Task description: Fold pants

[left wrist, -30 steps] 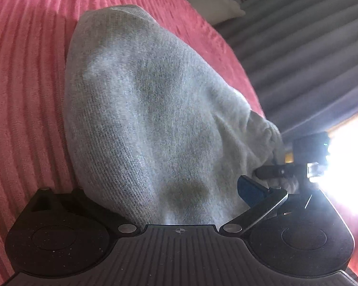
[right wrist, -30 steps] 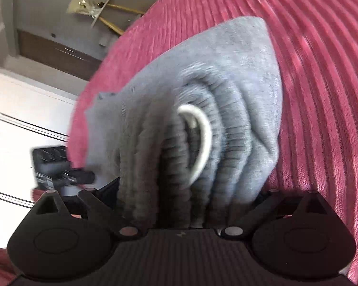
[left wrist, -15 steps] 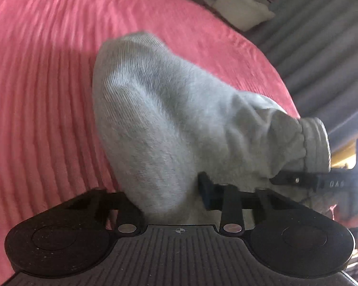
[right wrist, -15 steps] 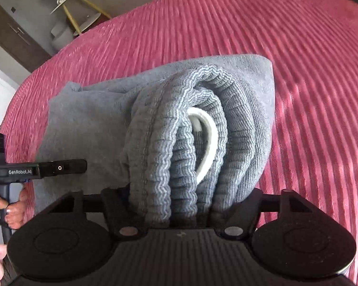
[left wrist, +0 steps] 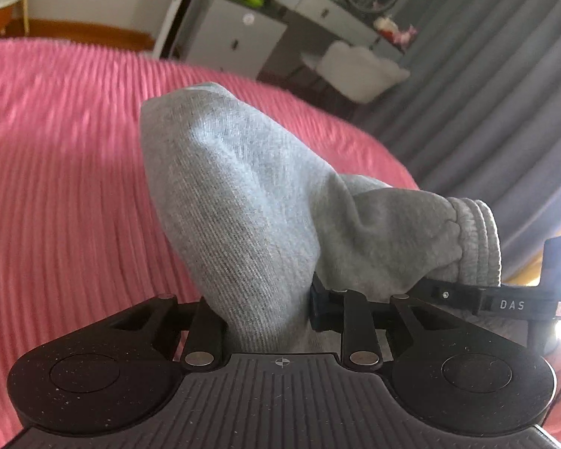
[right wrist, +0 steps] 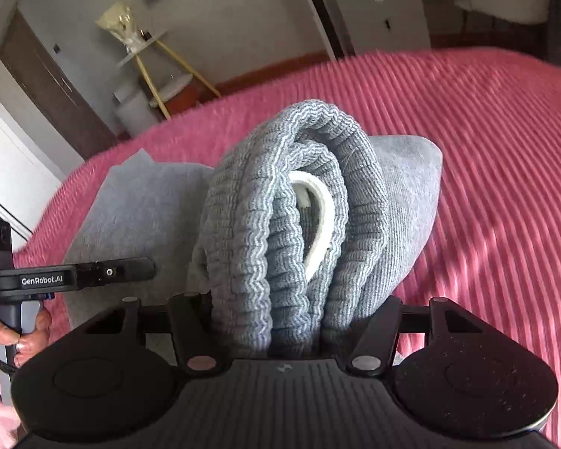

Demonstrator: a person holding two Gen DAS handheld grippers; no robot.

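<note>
Ahead of both our hand-held grippers the pink ribbed bedspread (left wrist: 63,194) runs wide and bare to the bed's far edge, where the floor and room begin. Beyond the left hand-held gripper (left wrist: 265,310) that edge curves away toward grey curtains (left wrist: 505,112) on its right and a white cabinet (left wrist: 239,45) straight ahead. Beyond the right hand-held gripper (right wrist: 295,321) the spread opens broadly to its right, and past the far edge stands a small gold-legged side table (right wrist: 157,71).

The grey pants (left wrist: 243,202) hang between the two tools, lifted in front of the bedspread. In the left wrist view we see a smooth fleece fold rising to a rounded peak just ahead of the fingers, with a ribbed band (left wrist: 478,239) bunched off to the right. In the right wrist view the ribbed waistband (right wrist: 280,232) is gathered into thick upright loops right at the fingers, with a white drawstring (right wrist: 321,224) curled inside them; plain grey cloth spreads out behind to the left and right.

Our left hand-held gripper is pinching the fleece fold, its fingers drawn in close against the cloth. Our right hand-held gripper is clamped on the bunched waistband, the fabric filling the gap between its fingers. Each tool appears at the other's side: in the right wrist view the left one sits low to the left, with the left hand (right wrist: 15,336) wrapped around its grip.
</note>
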